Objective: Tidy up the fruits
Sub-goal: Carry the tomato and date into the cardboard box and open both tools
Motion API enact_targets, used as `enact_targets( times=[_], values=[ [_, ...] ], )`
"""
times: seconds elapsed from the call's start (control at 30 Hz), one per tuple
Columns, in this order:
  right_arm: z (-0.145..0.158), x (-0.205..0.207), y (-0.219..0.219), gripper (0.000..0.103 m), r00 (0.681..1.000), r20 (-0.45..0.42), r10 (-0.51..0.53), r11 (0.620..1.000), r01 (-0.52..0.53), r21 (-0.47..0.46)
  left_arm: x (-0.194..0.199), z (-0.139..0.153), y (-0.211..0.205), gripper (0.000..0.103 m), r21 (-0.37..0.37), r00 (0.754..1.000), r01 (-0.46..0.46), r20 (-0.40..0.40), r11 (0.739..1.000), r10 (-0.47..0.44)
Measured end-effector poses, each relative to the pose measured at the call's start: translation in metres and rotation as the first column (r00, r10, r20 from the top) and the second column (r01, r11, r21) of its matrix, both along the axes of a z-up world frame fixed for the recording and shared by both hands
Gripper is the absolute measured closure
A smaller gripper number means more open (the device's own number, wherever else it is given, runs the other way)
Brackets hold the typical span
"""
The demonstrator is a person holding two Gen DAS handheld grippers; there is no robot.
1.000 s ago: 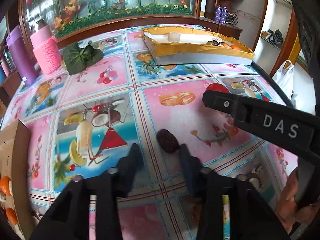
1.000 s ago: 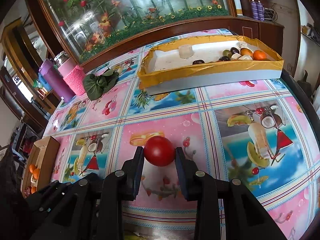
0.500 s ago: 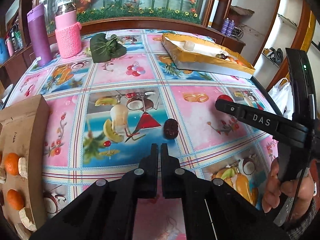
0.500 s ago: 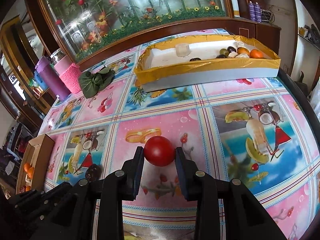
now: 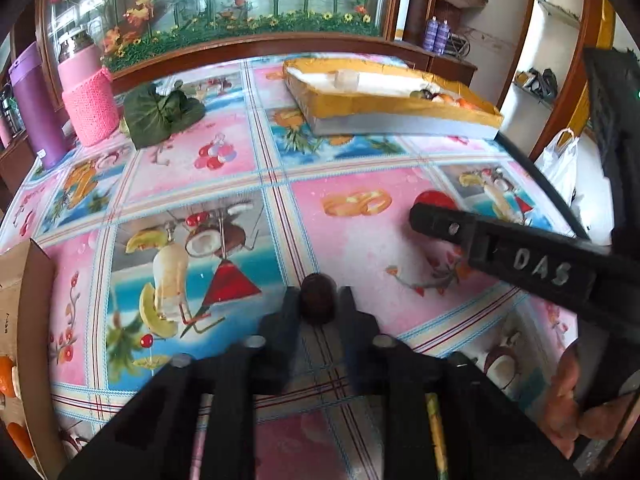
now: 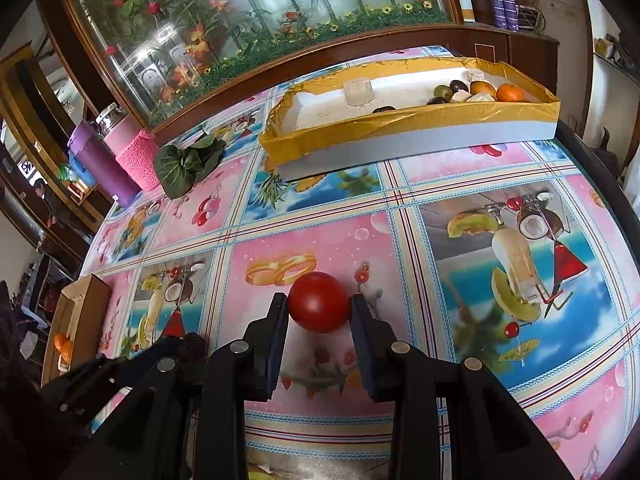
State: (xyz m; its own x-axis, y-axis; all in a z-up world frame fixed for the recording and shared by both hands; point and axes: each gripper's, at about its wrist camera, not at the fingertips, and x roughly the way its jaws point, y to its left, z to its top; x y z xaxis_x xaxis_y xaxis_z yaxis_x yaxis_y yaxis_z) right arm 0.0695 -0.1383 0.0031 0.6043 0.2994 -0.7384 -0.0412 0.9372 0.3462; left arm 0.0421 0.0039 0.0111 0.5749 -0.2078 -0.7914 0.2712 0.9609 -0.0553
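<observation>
My left gripper [image 5: 318, 304] is shut on a dark brown date-like fruit [image 5: 317, 296], held between its fingertips just above the patterned tablecloth. My right gripper [image 6: 319, 309] is shut on a red tomato [image 6: 319, 302]. In the left wrist view the right gripper's finger [image 5: 496, 240] crosses the right side, with the tomato [image 5: 436, 199] showing behind it. A yellow-taped white tray [image 6: 408, 132] at the far side holds several fruits at its right end. The tray also shows in the left wrist view [image 5: 400, 114].
A cardboard box [image 6: 76, 320] with oranges sits at the table's left edge. Green leaves [image 6: 188, 162], a pink-sleeved flask [image 6: 132, 148] and a purple bottle [image 6: 100, 164] stand at the far left. A glass cabinet runs behind the table.
My left gripper was shut and empty behind the dark fruit half a second ago; it has moved forward and now grips the fruit. My right gripper keeps holding the tomato, nearly still.
</observation>
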Motion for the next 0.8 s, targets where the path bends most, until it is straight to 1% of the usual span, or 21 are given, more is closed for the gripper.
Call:
enact_targets(
  times=[0.07,0.1,0.17,0.27,0.4,0.5,0.6,0.63,0.73,0.8],
  values=[
    [0.000,0.000,-0.001,0.070,1.000,0.000,-0.003,1.000,0.003,0.003,-0.003,0.001,0.002,0.086,0.012,1.000,-0.013,0.009,1.000,0.013],
    [0.000,0.000,-0.002,0.070,1.000,0.000,-0.005,1.000,0.005,0.002,-0.004,0.003,0.005,0.086,0.005,1.000,-0.019,0.012,1.000,0.019],
    [0.000,0.000,-0.002,0.070,1.000,0.000,-0.008,1.000,0.008,0.001,-0.010,0.010,0.014,0.086,-0.023,0.999,-0.035,0.016,0.999,0.036],
    [-0.001,0.000,-0.003,0.070,1.000,-0.002,-0.010,1.000,0.010,0.001,-0.025,0.028,0.036,0.086,-0.080,0.997,-0.065,0.033,0.995,0.068],
    [-0.004,0.000,-0.002,0.070,1.000,-0.009,-0.014,1.000,0.014,-0.009,-0.056,0.055,0.081,0.086,-0.142,0.987,-0.132,0.067,0.981,0.143],
    [-0.004,-0.002,0.001,0.070,1.000,-0.001,-0.015,1.000,0.015,-0.028,-0.082,0.071,0.122,0.085,-0.141,0.971,-0.202,0.099,0.969,0.217],
    [-0.004,-0.007,0.007,0.070,1.000,0.004,-0.008,1.000,0.008,-0.028,-0.109,0.080,0.167,0.085,-0.111,0.943,-0.293,0.129,0.950,0.306],
    [-0.004,-0.008,0.010,0.070,1.000,0.010,-0.009,0.999,0.009,-0.043,-0.116,0.081,0.182,0.085,-0.113,0.932,-0.324,0.129,0.939,0.338],
    [-0.003,-0.017,0.023,0.070,0.999,0.037,-0.010,0.994,0.014,-0.108,-0.135,0.077,0.225,0.085,-0.151,0.904,-0.397,0.106,0.906,0.414],
    [0.001,-0.024,0.033,0.070,0.997,0.071,-0.003,0.985,0.016,-0.172,-0.142,0.074,0.246,0.085,-0.164,0.890,-0.429,0.093,0.889,0.446]
  ],
)
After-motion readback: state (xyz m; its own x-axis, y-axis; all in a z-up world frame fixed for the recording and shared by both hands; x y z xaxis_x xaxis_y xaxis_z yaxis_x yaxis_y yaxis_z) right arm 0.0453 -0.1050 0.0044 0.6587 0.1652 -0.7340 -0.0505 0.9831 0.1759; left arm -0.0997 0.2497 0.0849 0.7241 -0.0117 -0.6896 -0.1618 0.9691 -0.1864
